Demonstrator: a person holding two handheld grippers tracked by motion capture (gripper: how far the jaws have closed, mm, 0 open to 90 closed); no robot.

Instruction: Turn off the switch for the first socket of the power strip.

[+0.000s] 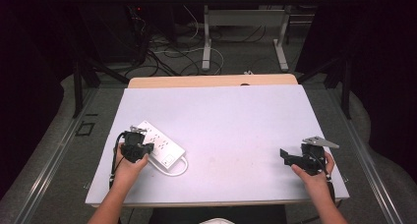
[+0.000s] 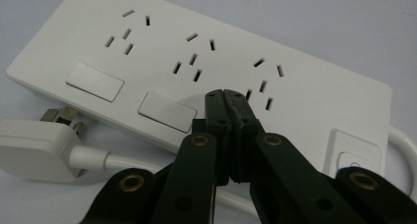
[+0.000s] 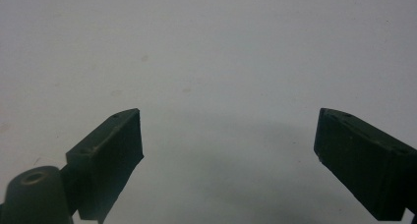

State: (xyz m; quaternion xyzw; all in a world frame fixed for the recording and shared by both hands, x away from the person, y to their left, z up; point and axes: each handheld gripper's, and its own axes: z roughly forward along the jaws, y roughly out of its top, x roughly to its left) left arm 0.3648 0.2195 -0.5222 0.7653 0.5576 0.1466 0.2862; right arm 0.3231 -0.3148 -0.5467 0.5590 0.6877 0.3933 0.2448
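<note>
A white power strip (image 1: 158,144) lies at the front left of the table, with several sockets and flat rocker switches (image 2: 164,111) on its top. Its white cord (image 1: 181,169) loops at the near end, and its plug (image 2: 37,148) rests on the table beside it. My left gripper (image 1: 136,146) hovers over the strip; in the left gripper view its jaws are shut together, tips (image 2: 224,97) just above the strip's top near a switch, holding nothing. My right gripper (image 1: 295,157) sits at the front right, jaws wide open over bare tabletop (image 3: 206,62).
The table (image 1: 221,116) has a pale lilac-white top with a wooden far edge. Beyond it stand another desk's legs (image 1: 206,42) and loose cables on the floor (image 1: 167,57). Dark curtains flank both sides.
</note>
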